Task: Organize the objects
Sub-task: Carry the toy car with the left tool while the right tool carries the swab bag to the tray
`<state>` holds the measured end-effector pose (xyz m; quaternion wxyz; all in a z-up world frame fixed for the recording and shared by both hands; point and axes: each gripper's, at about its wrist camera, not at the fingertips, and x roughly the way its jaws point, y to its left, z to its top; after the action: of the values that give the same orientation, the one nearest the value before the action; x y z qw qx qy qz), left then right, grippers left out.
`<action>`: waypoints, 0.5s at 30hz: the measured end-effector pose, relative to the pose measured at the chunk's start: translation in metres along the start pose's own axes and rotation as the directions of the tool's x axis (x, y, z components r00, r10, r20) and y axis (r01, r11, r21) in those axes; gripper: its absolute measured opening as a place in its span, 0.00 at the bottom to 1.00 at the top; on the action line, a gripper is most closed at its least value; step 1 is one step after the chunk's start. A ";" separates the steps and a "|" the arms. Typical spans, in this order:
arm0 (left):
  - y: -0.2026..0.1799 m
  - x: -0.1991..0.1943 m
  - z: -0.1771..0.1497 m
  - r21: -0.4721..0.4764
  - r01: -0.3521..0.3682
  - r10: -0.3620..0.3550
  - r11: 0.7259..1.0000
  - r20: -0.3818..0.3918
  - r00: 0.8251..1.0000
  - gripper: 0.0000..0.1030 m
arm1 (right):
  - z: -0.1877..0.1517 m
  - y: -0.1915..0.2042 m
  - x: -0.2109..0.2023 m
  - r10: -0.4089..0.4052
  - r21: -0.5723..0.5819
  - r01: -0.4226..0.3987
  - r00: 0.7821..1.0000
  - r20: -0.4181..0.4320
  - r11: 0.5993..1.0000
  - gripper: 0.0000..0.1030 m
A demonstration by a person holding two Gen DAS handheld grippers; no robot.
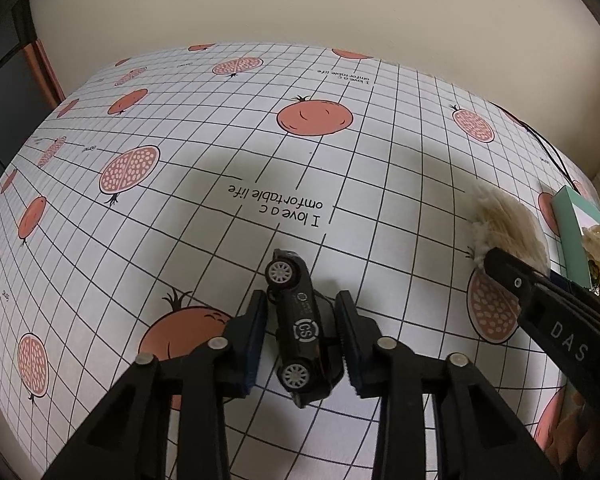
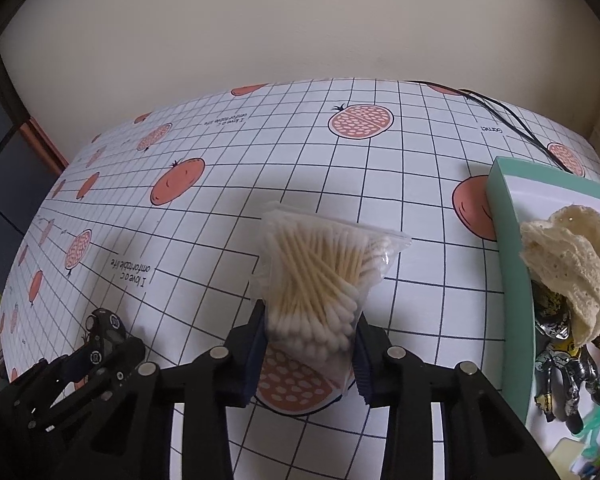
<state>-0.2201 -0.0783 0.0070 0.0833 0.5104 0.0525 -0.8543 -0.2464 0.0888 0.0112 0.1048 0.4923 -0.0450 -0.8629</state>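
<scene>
Left gripper [image 1: 302, 340] clamped on a glossy black toy car [image 1: 298, 332], turned on its side, spoked wheels showing, just above the gridded pomegranate-print desk [image 1: 220, 140]. Right gripper [image 2: 310, 356] pinching a crinkly clear bag of cotton swabs [image 2: 320, 276], wooden sticks, fluffy white tips. Teal box [image 2: 508, 280] beside it, holding lacy cream cloth [image 2: 572, 256].

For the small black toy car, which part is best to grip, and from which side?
Grip the black toy car across its middle body, between the wheels, roof and underside against the pads, coming in from its side as the left tongs do. It seems tipped on its side, wheels facing the camera.
</scene>
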 end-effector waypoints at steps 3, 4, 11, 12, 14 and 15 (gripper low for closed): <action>0.000 0.000 0.000 -0.001 0.001 -0.001 1.000 0.000 1.000 0.28 | -0.001 0.001 -0.001 -0.001 -0.005 0.001 1.000 -0.001 1.000 0.38; 0.000 0.000 0.001 -0.002 0.001 -0.001 1.000 0.000 1.000 0.28 | -0.001 0.000 -0.002 -0.003 -0.007 0.003 1.000 -0.002 1.000 0.37; 0.000 0.000 0.001 -0.003 0.008 -0.008 1.000 -0.004 1.000 0.28 | -0.002 -0.001 -0.007 -0.011 -0.019 0.011 1.000 -0.001 1.000 0.37; 0.000 0.000 0.001 -0.004 0.009 -0.009 1.000 -0.005 1.000 0.28 | -0.001 -0.002 -0.008 -0.012 -0.019 0.012 1.000 -0.001 1.000 0.36; 0.000 0.000 0.001 -0.011 0.015 -0.015 1.000 -0.009 1.000 0.28 | -0.001 -0.002 -0.010 -0.011 -0.021 0.011 1.000 0.002 1.000 0.36; 0.000 0.000 0.001 -0.018 0.021 -0.021 1.000 -0.011 1.000 0.28 | -0.001 -0.002 -0.012 -0.011 -0.023 0.011 1.000 0.004 1.000 0.36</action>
<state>-0.2207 -0.0789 0.0078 0.0786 0.5139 0.0662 -0.8517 -0.2399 0.0935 0.0199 0.1056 0.4896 -0.0325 -0.8649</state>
